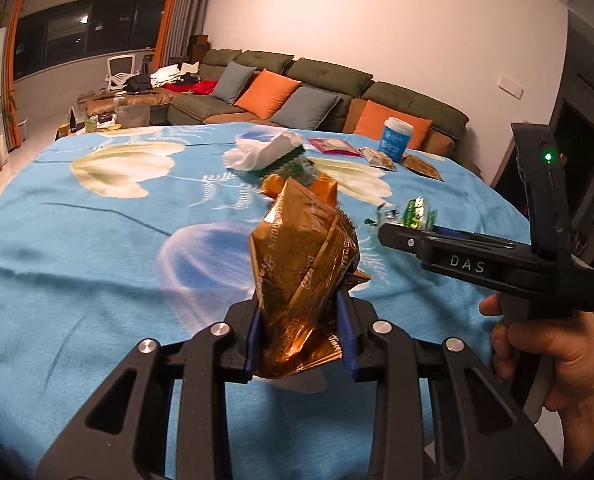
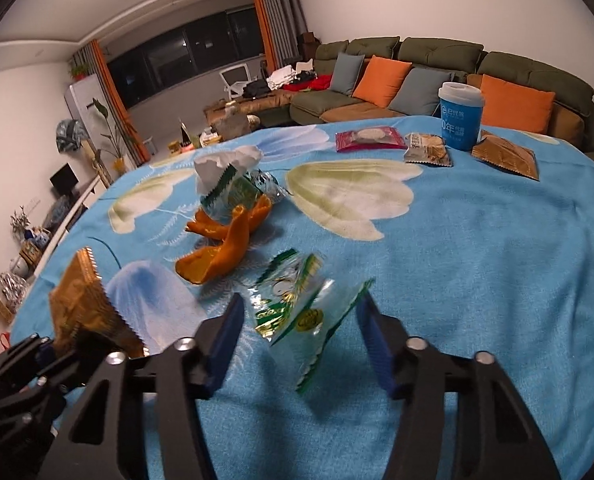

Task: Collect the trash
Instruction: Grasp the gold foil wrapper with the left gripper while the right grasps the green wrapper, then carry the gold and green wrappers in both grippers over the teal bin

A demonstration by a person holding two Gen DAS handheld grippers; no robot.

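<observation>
Left claw (image 1: 301, 340): clamped on a crumpled gold wrapper (image 1: 301, 264), shiny, with printed script, held above the tabletop (image 1: 97, 248).
Right claw (image 2: 301, 344): partly apart around a clear green-and-gold wrapper (image 2: 297, 312); pad contact unclear.
Middle pile: white tissue (image 2: 225, 164), green packet, orange peel (image 2: 217, 252).
Far right: blue cup (image 2: 459, 116), three flat packets.

Gold wrapper (image 1: 301, 280): glossy crinkled foil. Green-white wrapper (image 2: 297, 308): shiny, part-clear plastic film. Tablecloth (image 2: 477, 280): matt, slightly fuzzy cloth w/ printed flowers. Gripper arms: matt black plastic w/ bright metal pins; pads (image 2: 225, 340) blue, ribbed. At 12 o'clock of the cloth: tissue (image 1: 253, 152), soft crumpled paper. At 1 o'clock: cup (image 2: 459, 116), smooth, w/ plastic lid. Orange peel (image 2: 213, 256): dull, waxy.
</observation>
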